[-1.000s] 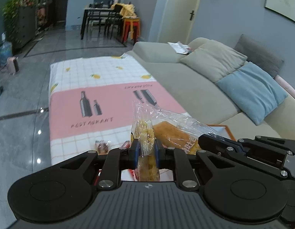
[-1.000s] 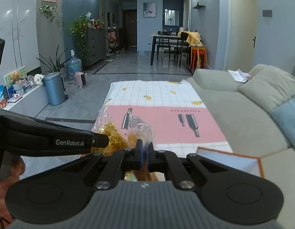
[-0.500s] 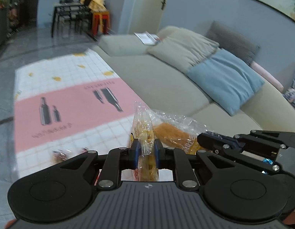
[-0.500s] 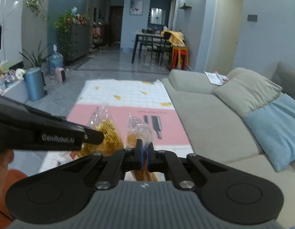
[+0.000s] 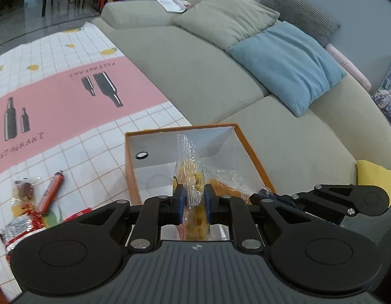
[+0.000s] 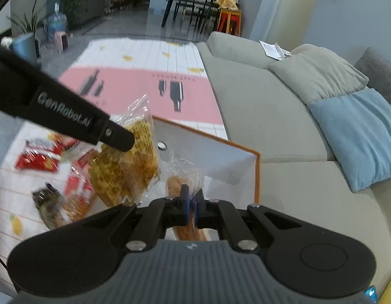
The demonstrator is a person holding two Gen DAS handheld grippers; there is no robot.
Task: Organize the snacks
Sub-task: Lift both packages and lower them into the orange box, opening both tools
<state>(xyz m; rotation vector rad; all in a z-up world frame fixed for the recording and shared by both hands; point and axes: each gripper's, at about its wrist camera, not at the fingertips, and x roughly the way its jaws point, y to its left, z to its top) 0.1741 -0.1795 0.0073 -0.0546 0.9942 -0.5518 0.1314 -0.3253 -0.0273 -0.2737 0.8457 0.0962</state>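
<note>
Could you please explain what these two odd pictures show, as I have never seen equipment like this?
There is no robot here. A person holds a pair of hand-held tongs in each hand, and a wide-angle camera on each looks forward along its two fingers; the black shape at the bottom is the tool itself. One picture comes from the left tongs, the other from the right tongs. The left tongs are shut on a clear packet of yellow snacks; the right tongs are shut on a wrapped bread stick. Both hang over an open orange box that stands on a checked tablecloth beside a grey sofa. More snack packets lie loose on the cloth.
</note>
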